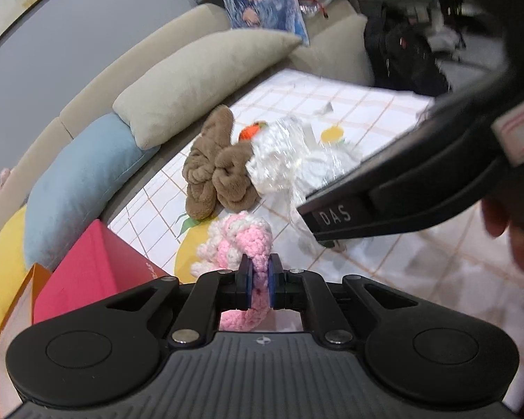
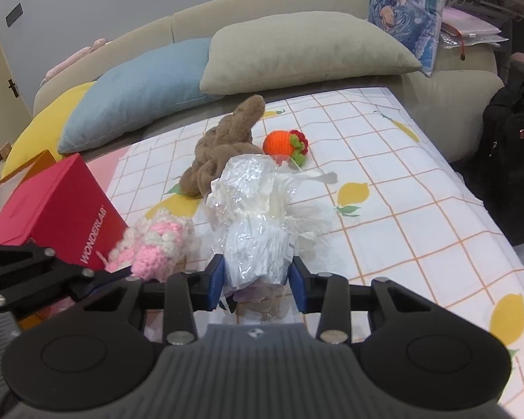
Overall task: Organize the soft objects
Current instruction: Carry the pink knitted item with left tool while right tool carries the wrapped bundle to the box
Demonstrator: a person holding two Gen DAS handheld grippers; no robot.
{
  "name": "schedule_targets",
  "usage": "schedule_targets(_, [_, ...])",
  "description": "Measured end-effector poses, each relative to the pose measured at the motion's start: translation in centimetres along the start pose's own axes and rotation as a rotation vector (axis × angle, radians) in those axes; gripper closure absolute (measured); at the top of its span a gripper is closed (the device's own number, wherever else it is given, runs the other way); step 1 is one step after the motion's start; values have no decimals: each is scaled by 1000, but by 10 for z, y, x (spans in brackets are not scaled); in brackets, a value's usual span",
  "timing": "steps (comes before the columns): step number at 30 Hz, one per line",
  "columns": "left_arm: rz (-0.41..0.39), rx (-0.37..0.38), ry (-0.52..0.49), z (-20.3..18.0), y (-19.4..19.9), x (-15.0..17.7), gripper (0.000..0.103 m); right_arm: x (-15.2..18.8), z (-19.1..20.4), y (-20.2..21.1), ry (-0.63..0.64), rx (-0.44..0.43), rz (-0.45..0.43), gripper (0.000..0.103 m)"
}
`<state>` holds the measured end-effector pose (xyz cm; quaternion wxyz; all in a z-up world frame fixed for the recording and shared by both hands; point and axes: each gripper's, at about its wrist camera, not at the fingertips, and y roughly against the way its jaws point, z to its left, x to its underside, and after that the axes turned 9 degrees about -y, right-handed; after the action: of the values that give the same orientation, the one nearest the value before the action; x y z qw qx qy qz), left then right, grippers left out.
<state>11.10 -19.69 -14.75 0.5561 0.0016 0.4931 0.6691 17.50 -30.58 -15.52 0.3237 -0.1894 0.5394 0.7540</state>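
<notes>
Left tongs [image 1: 261, 281] clamp the pink-and-white crocheted toy [image 1: 239, 244]; right tongs [image 2: 258, 281] grip the white plastic-wrapped plush [image 2: 253, 216], its length pointing away up-frame.

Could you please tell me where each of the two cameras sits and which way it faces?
Left wrist: on the left gripper, facing the sofa cushions; jaws shut on the pink crochet toy; right gripper crosses the view.
Right wrist: on the right gripper, facing the sofa; jaws around the plastic-wrapped white item; left gripper at the left edge.
Shared: brown plush, red box.
</notes>
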Motion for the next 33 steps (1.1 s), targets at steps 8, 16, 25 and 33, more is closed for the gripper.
schedule_targets(8, [-103,77,97,29,47,15,94,9,6,38,-66,39,39,65])
schedule_targets(16, [-173,122,211,51,106,40,94,33,25,88,-70,35,27,65])
schedule_targets(25, [-250,125,315,83,148,71,94,55,56,133,1,33,16,65])
schedule_targets(33, [-306,88,447,116,177,97,94,61,106,162,188,5,-38,65])
